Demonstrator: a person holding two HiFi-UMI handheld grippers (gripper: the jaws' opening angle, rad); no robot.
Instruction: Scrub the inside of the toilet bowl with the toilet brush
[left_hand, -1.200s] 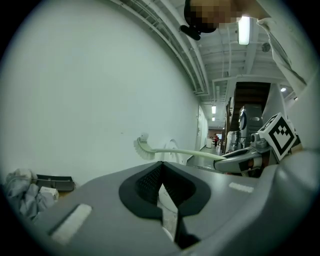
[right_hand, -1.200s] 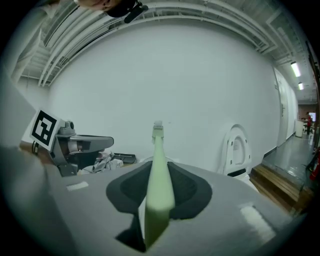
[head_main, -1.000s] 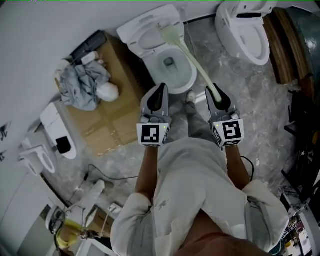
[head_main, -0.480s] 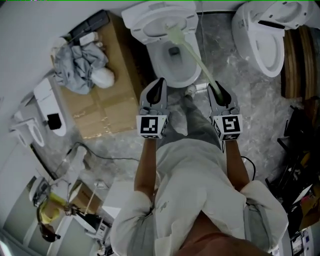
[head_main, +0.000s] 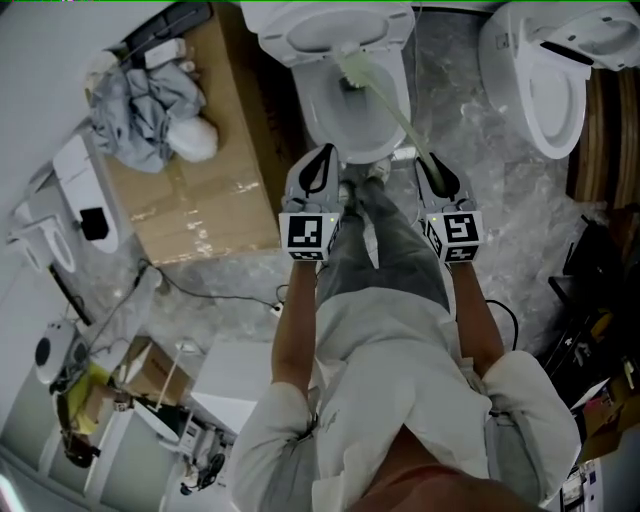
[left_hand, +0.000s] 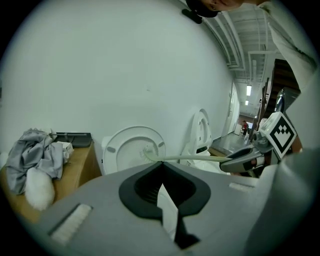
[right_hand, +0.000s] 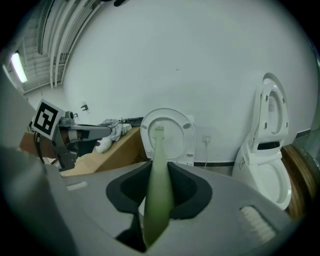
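Note:
A white toilet (head_main: 325, 110) with its lid raised (right_hand: 176, 131) stands at the top of the head view. My right gripper (head_main: 428, 162) is shut on the pale green handle of the toilet brush (head_main: 395, 108). The handle slants up and left, and the brush head (head_main: 351, 70) sits over the back part of the bowl. In the right gripper view the handle (right_hand: 159, 192) runs out between the jaws toward the lid. My left gripper (head_main: 321, 152) hovers shut with nothing in it at the bowl's front rim, left of the brush. The same handle (left_hand: 192, 158) crosses the left gripper view.
A cardboard box (head_main: 195, 205) with a grey cloth (head_main: 140, 110) lies left of the toilet. A second toilet (head_main: 555, 75) stands to the right. Loose toilet parts (head_main: 85, 190) and a cable (head_main: 215, 295) lie on the floor at the left. The person's legs stand before the bowl.
Both grippers have come closer to the toilet, which now sits higher in the head view. The brush head stays over the back of the bowl. Both grips are unchanged.

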